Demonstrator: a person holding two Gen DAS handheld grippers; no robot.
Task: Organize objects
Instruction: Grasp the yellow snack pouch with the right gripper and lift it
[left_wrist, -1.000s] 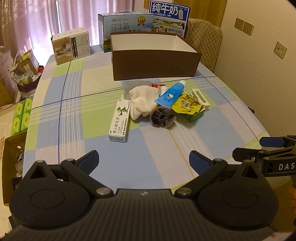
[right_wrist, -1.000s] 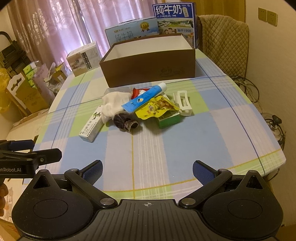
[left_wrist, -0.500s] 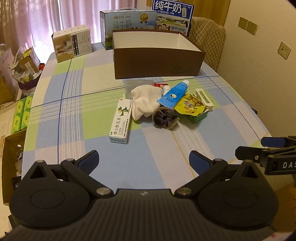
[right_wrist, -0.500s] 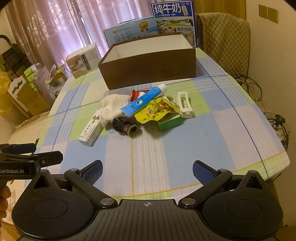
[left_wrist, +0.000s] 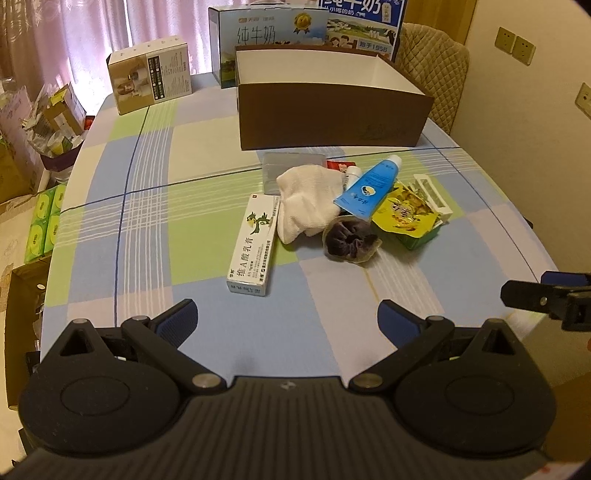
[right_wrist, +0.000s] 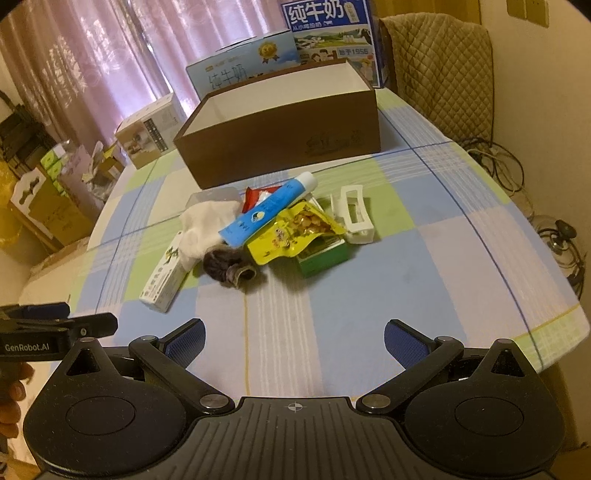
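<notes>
Partly buried, a red packet (left_wrist: 340, 165) peeks from under the white sock (left_wrist: 308, 201).

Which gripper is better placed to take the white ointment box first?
Left, probably. The ointment box lies on the pile's left edge, nearly straight ahead of the open left gripper. For the right gripper, also open, it sits off to the left.

Jumbled pile of small items (left_wrist: 351, 206) before empty brown box (left_wrist: 332, 110) on table.
</notes>
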